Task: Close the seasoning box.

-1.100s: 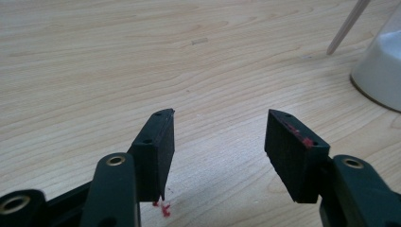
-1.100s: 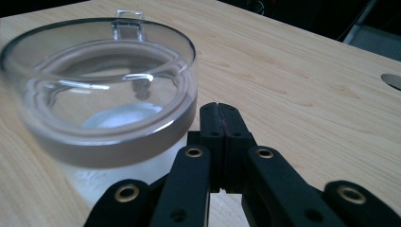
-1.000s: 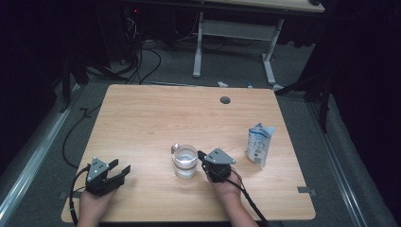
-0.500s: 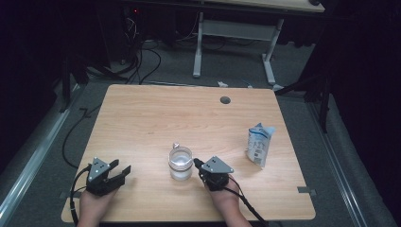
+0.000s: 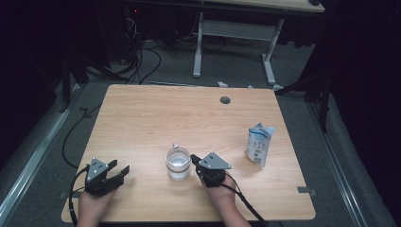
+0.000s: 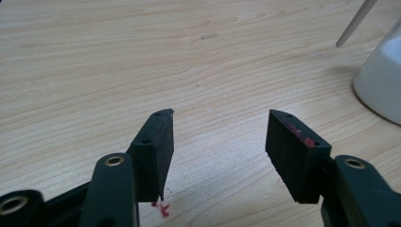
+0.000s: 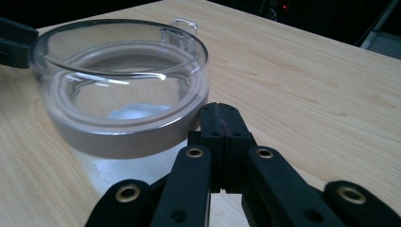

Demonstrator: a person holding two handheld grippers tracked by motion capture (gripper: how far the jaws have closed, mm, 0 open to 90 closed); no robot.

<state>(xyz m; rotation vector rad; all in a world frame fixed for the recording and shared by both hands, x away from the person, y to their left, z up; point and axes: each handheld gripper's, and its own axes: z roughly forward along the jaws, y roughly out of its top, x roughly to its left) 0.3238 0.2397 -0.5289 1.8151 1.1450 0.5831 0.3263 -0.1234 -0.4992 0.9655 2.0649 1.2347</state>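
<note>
— Between the right gripper's [image 7: 222, 111] fingers, what is there?

— Nothing — they are pressed flat together, pad against pad, with no gap. Their tips stand just beside the wall of the clear glass jar [image 7: 123, 94], near its lower part; I cannot tell whether they touch it.

— And the jar itself?

— Upright on the wooden surface [image 7: 307, 94], open at the top, with a small clear tab on the far rim and something white lying at the bottom. From above, the jar [image 5: 178, 163] sits just to the left of the right gripper [image 5: 195, 158].

— The left gripper [image 6: 220, 130]?

— Its fingers stand wide apart with only bare surface [image 6: 142, 56] between them. Some red marks show on the right pad and on the wood below the left one. Off to the right of those fingers is a white rounded shape at the picture's edge and a thin pale stick above it.

— Farther out?

— From above, the left gripper [image 5: 117, 171] rests well to the left of the jar. Right of the right gripper, a white and blue pouch [image 5: 259, 144] stands upright near the surface's right edge.
</note>
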